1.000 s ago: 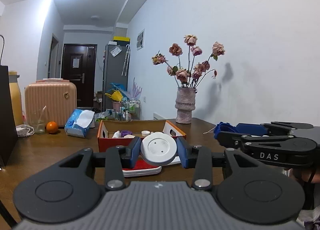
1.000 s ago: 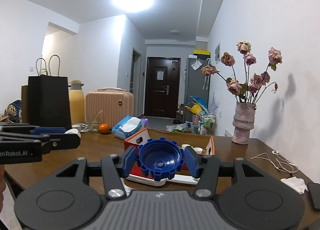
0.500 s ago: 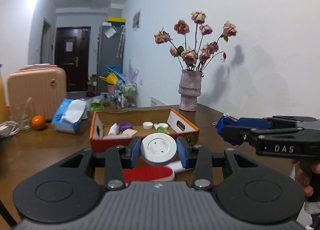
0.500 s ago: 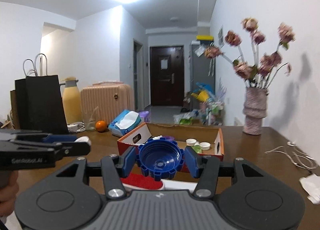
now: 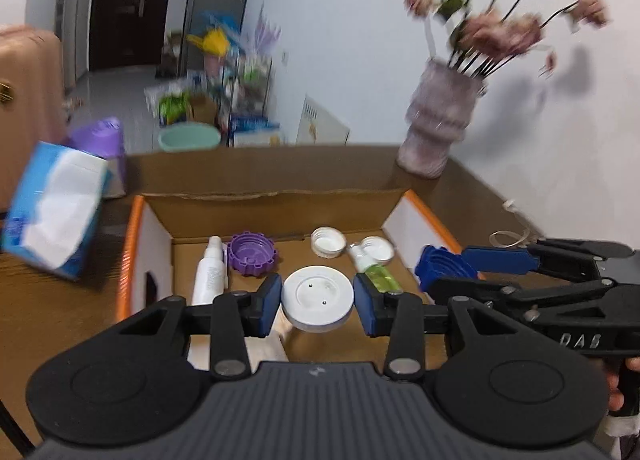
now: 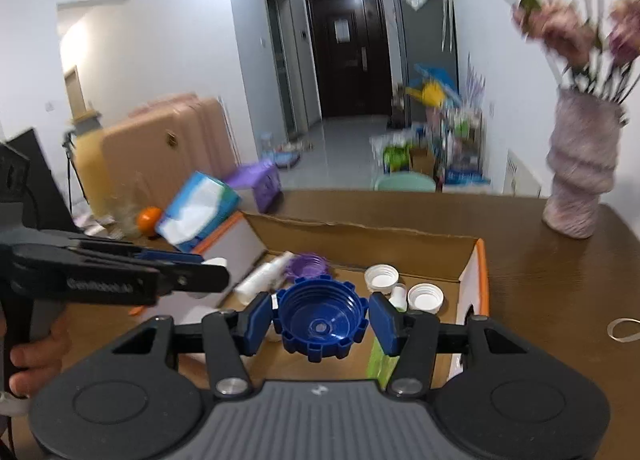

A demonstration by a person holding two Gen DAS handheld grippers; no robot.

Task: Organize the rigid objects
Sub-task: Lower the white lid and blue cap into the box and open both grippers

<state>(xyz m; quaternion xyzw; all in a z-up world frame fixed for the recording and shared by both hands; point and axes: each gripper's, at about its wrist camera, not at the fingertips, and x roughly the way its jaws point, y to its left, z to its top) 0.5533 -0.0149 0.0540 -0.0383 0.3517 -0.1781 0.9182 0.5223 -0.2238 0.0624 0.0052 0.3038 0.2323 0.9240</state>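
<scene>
My left gripper (image 5: 318, 304) is shut on a white round lid (image 5: 318, 300), held flat side toward the camera over the near part of an open cardboard box (image 5: 280, 211). My right gripper (image 6: 320, 318) is shut on a ribbed blue cap (image 6: 320, 320), hollow side facing me, above the same box (image 6: 360, 240). In the box lie a purple cap (image 5: 252, 256), a white bottle (image 5: 210, 276), two white caps (image 5: 328, 242) and a small green bottle (image 5: 380, 278). The two grippers hover side by side, the blue cap (image 5: 446, 266) just right of the lid.
A vase of dried flowers (image 6: 580, 187) stands on the brown table behind the box on the right. A blue tissue pack (image 6: 200, 211) and an orange (image 6: 149, 217) sit left of the box. A rubber band (image 6: 624, 328) lies at right. A hand (image 6: 36, 356) holds the left gripper.
Both grippers have swept forward over the box and tipped downward, so its inside now fills the lower view. The white lid and the blue cap stay gripped as before.
</scene>
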